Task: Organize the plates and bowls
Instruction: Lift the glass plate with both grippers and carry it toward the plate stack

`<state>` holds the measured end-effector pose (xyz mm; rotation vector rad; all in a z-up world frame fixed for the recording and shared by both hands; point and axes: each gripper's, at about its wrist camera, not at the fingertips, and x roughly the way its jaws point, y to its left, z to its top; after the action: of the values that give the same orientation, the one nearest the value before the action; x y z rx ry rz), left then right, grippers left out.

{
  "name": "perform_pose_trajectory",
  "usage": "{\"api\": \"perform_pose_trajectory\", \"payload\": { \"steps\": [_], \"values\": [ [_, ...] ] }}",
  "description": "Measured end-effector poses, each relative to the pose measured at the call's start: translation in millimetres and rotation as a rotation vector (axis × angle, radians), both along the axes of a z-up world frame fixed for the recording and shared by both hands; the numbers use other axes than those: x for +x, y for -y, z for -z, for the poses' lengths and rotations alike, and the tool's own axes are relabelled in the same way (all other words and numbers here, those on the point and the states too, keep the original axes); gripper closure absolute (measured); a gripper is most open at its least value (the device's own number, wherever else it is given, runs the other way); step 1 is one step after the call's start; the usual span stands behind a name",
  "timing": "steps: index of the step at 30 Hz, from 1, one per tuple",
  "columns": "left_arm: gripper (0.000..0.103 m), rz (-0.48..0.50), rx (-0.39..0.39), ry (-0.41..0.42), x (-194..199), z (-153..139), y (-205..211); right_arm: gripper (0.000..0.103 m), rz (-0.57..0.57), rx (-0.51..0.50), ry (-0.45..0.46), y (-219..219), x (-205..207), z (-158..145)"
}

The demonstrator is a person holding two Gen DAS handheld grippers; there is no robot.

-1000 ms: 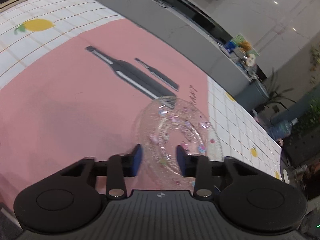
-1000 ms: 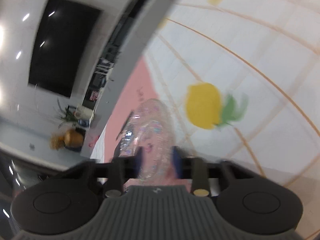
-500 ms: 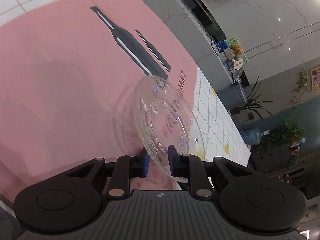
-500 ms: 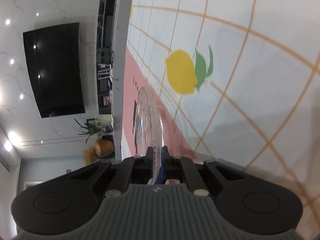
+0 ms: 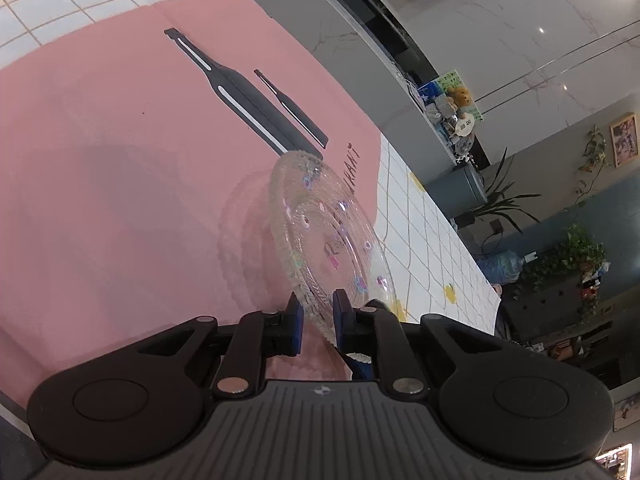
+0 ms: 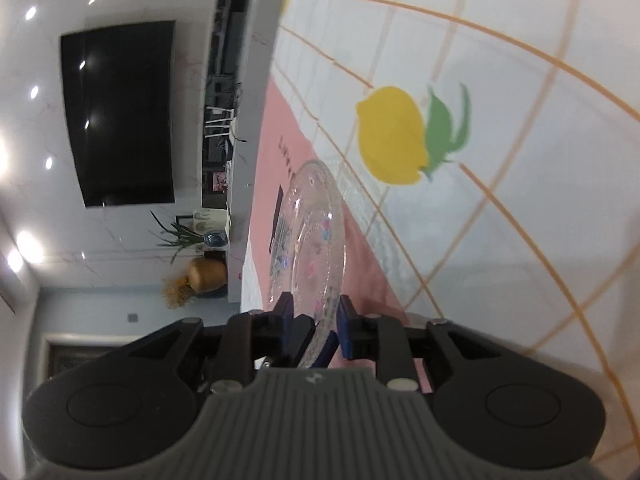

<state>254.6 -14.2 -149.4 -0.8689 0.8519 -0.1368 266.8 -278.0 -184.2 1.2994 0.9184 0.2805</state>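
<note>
Left wrist: glass plate (image 5: 328, 232) tilted, nothing on it.

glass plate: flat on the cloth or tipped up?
Tipped up. The glass plate stands steeply on edge above the pink cloth, its rim between both grippers' jaws.

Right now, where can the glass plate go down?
The pink cloth left of the glass plate is bare up to the printed bottle. White squares beside the lemon are free too. Only the toys beyond the table are crowded.

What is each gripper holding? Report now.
Left gripper: jaws just closing, pinching the glass plate at its rim.
Right gripper: jaws just opening, plate loose between them.
</note>
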Motion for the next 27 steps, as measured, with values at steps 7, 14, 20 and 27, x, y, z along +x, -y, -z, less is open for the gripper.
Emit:
{"api": "perform_pose_trajectory", "payload": {
  "steps": [7, 14, 20, 27],
  "values": [
    [0.085, 0.021, -0.005, -0.006, -2, -1, 0, 0.094, -0.04, -0.065, 0.048, 1, -6, -2],
    [0.085, 0.038, -0.014, 0.041, -6, -15, 0, 0.093, -0.062, -0.093, 0.131, 2, -12, -21],
    [0.084, 0.066, -0.004, 0.046, -19, -28, 7, 0.093, -0.055, -0.109, 0.14, 8, -33, -37],
    [0.081, 0.09, 0.091, 0.057, -45, -48, 21, 0.092, -0.059, -0.155, 0.131, 8, -62, -57]
  ]
}}
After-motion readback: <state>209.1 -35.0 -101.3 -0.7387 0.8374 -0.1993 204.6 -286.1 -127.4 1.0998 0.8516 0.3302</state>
